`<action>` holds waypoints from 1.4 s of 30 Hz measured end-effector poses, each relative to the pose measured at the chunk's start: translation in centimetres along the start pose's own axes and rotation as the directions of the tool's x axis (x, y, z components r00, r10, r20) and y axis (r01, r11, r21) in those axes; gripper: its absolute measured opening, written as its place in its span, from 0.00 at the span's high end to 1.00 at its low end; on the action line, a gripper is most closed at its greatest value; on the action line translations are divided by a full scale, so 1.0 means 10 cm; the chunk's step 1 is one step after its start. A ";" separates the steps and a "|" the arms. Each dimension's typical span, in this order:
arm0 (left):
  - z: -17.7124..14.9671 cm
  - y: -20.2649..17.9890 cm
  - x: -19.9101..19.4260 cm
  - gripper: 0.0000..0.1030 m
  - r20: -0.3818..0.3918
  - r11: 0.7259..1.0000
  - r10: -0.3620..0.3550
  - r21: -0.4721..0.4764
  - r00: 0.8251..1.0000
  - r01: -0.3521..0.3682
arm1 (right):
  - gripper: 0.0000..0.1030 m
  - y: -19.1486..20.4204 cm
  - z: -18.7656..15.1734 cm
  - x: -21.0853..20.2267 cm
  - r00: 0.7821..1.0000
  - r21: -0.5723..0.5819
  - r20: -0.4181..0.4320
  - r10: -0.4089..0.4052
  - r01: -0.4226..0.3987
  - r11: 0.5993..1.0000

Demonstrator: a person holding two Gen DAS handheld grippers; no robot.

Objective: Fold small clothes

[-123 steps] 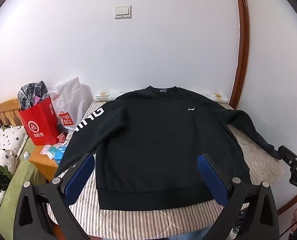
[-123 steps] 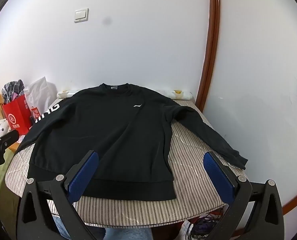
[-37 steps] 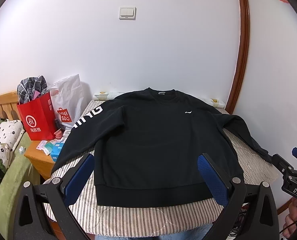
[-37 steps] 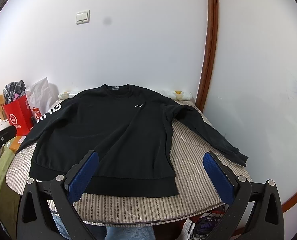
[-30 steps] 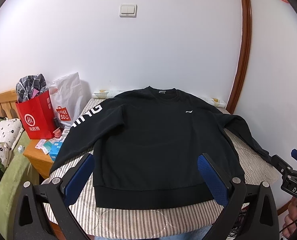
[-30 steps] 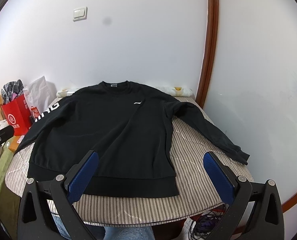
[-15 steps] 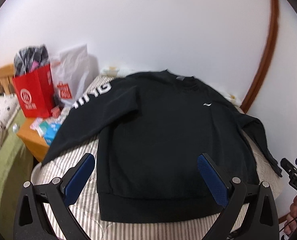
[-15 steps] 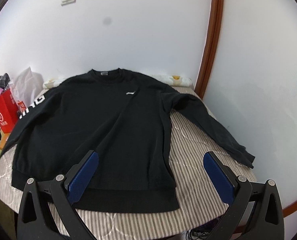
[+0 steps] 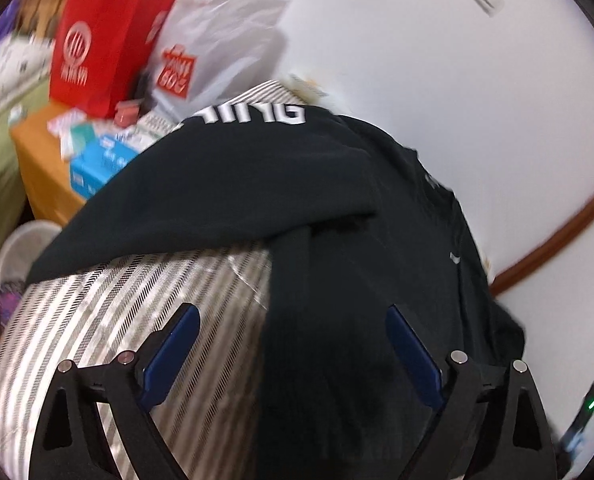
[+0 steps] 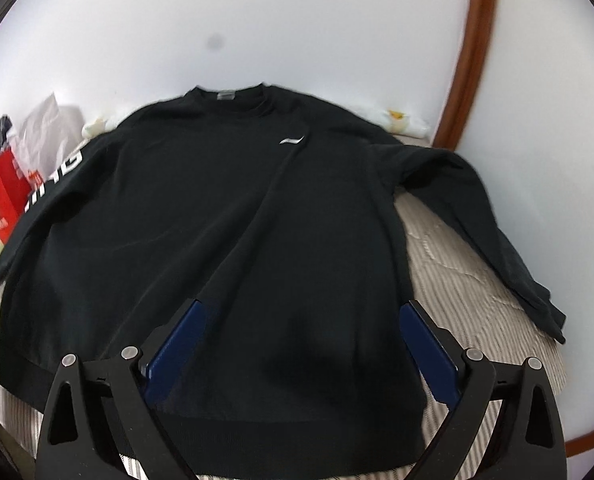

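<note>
left tongs [image 9: 291,354] and right tongs [image 10: 303,346] gaping, just narrowing, angled downward, nothing gripped

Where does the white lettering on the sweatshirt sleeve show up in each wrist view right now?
Left wrist: the white lettering sits upper centre, on the sleeve running toward the red bag.
Right wrist: the lettering is at the far left edge, mid-height.
Shared landmark: the small white chest logo.
</note>
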State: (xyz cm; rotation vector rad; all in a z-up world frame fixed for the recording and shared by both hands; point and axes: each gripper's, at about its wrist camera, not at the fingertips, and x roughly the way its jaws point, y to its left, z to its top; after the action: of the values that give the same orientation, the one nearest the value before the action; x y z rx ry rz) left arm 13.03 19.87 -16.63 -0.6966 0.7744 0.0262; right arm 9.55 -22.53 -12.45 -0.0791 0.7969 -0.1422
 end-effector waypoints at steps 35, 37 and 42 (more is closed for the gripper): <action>0.62 -2.21 0.55 0.91 0.138 0.905 -0.014 0.422 0.990 -0.046 | 0.06 -0.94 0.04 0.17 0.990 0.135 -0.019 -0.142 0.144 0.980; 0.48 -2.48 0.72 0.91 0.101 0.879 -0.028 0.476 0.994 -0.023 | 0.06 -1.07 -0.03 0.12 0.987 0.152 -0.020 -0.159 0.160 0.975; 0.10 -2.92 1.15 0.91 0.006 0.822 -0.006 0.569 1.000 0.001 | 0.06 -1.40 -0.20 0.03 0.978 0.195 -0.038 -0.206 0.210 0.958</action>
State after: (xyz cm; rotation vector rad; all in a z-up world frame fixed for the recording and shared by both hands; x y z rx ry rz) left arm 29.83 -4.81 -6.97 -0.1226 0.7232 -0.2020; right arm 6.99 -36.41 -12.30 0.0268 0.7873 -0.4215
